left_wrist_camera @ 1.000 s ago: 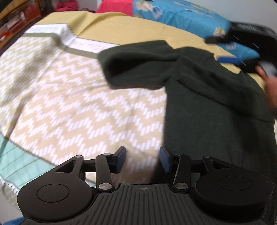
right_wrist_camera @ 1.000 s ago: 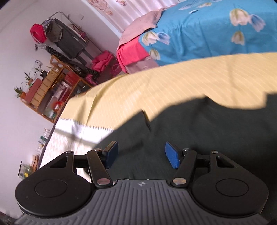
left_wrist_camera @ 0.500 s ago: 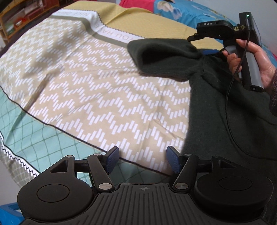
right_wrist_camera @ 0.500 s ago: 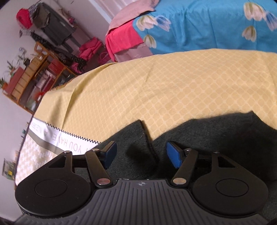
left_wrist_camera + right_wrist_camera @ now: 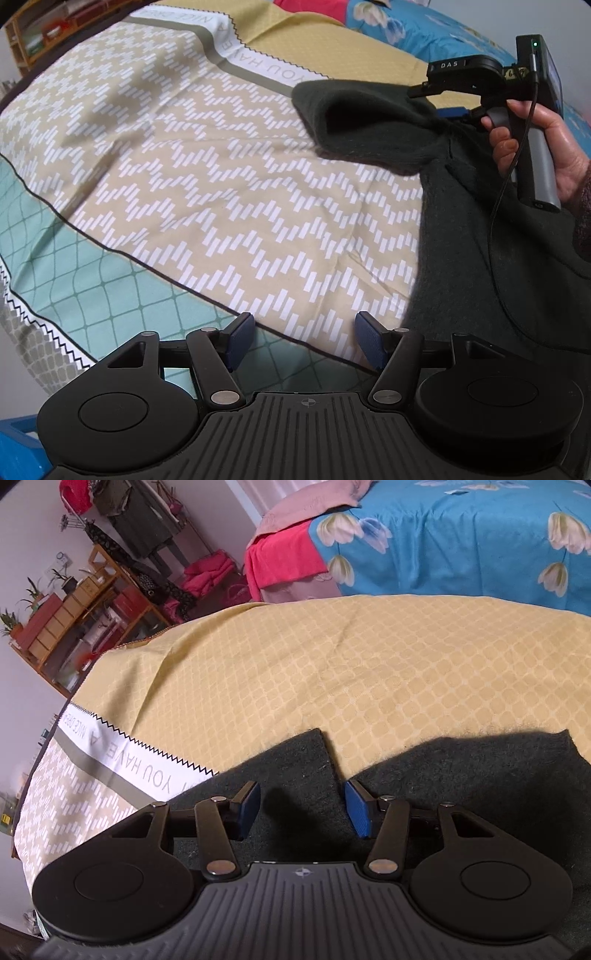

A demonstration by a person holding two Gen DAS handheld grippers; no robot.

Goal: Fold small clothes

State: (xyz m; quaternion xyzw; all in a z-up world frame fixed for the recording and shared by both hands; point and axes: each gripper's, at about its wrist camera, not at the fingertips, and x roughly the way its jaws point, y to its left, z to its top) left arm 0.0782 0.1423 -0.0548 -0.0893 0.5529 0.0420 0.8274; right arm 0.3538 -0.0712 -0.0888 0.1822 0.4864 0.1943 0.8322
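A dark green sweater [image 5: 480, 229] lies on the patterned bedspread [image 5: 229, 177], one sleeve [image 5: 362, 118] stretched out to the left. My left gripper [image 5: 304, 341] is open and empty, over the bedspread just left of the sweater's lower hem. My right gripper [image 5: 303, 806] is open, low over the sweater [image 5: 424, 775] near the sleeve and shoulder, holding nothing. It also shows in the left wrist view [image 5: 458, 110], held by a hand at the shoulder.
A blue floral quilt [image 5: 461, 539] and red and pink blankets [image 5: 284, 557] lie at the bed's far end. Wooden shelves [image 5: 74, 620] and a clothes rack [image 5: 140, 520] stand beyond the bed. A blue box edge [image 5: 18, 446] sits bottom left.
My left gripper has pulled back toward the bed's near edge and opened wider. My right gripper has come down onto the sweater's shoulder by the sleeve.
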